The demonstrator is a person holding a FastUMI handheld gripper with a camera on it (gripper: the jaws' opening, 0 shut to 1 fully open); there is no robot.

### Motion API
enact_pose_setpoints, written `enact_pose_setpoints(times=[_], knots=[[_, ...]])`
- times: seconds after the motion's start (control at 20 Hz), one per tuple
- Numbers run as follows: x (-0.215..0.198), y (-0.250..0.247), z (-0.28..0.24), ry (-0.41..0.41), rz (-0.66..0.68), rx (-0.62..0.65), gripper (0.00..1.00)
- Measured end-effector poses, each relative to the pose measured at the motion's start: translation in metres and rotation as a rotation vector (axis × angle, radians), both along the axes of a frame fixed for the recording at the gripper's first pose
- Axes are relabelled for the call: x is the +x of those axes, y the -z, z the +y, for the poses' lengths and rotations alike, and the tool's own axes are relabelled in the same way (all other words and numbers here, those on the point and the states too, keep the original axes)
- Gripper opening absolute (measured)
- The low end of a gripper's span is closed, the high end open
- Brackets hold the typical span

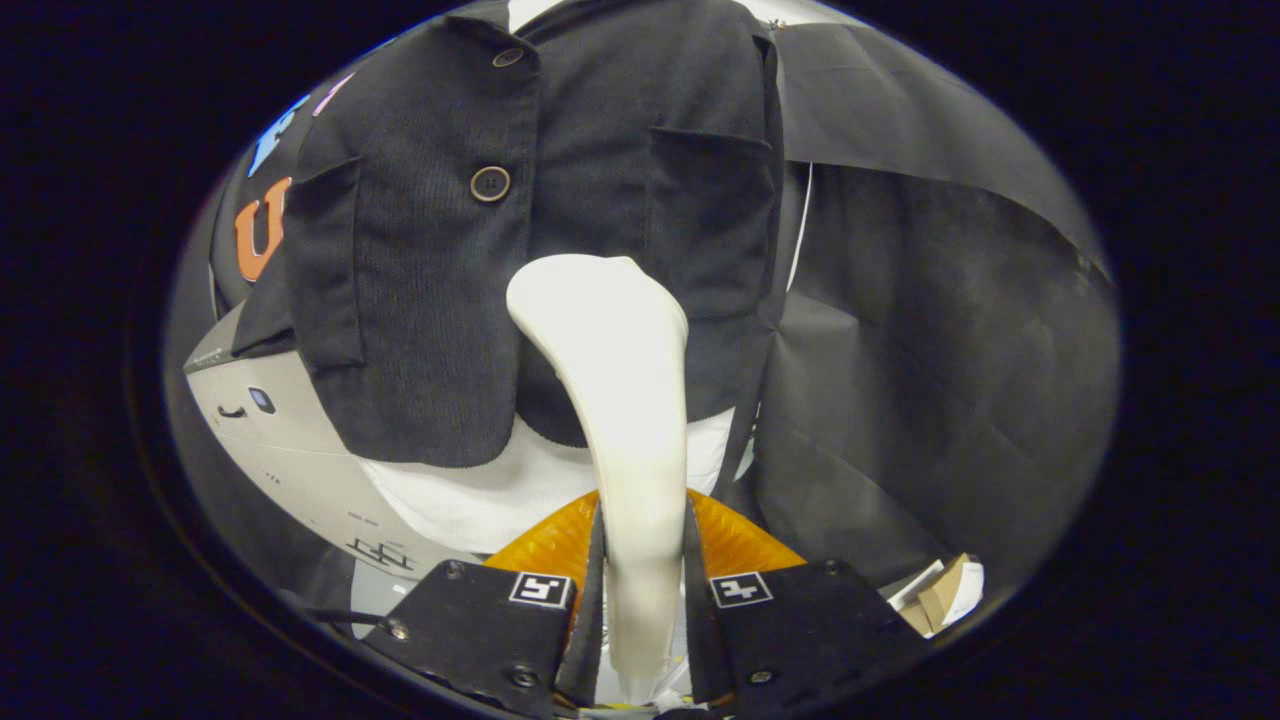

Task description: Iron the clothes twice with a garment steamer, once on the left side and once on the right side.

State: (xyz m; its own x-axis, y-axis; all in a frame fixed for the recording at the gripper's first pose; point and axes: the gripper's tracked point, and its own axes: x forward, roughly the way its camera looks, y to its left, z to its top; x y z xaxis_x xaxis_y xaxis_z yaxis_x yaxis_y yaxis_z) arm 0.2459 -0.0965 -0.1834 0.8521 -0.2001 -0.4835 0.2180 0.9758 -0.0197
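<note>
A cream-white garment steamer [615, 380] rises from between my fingers, its handle squeezed by both of them. My gripper [640, 560] is shut on that handle. The steamer's broad head rests against or just in front of a black corduroy jacket [540, 200] hanging straight ahead, near the jacket's middle and slightly to the right of its buttons [490, 184]. A white shirt hem [480, 495] hangs below the jacket. The steamer head hides part of the jacket's lower middle.
An orange ribbed object [545, 540] sits just beyond my fingers. A pale grey appliance [300, 450] stands low on the left. Dark cloth [930, 350] hangs on the right, with cardboard and paper scraps [940, 595] at its foot.
</note>
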Motion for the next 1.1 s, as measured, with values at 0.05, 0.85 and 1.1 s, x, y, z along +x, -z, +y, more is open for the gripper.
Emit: enact_pose_setpoints(times=[0.05, 0.85, 1.1], knots=[[-0.001, -0.001, 0.000, 0.001, 0.000, 0.003, 0.37], [-0.009, 0.000, 0.005, -0.040, -0.002, 0.102, 0.37], [-0.045, -0.023, 0.020, 0.003, -0.052, 0.118, 0.37]])
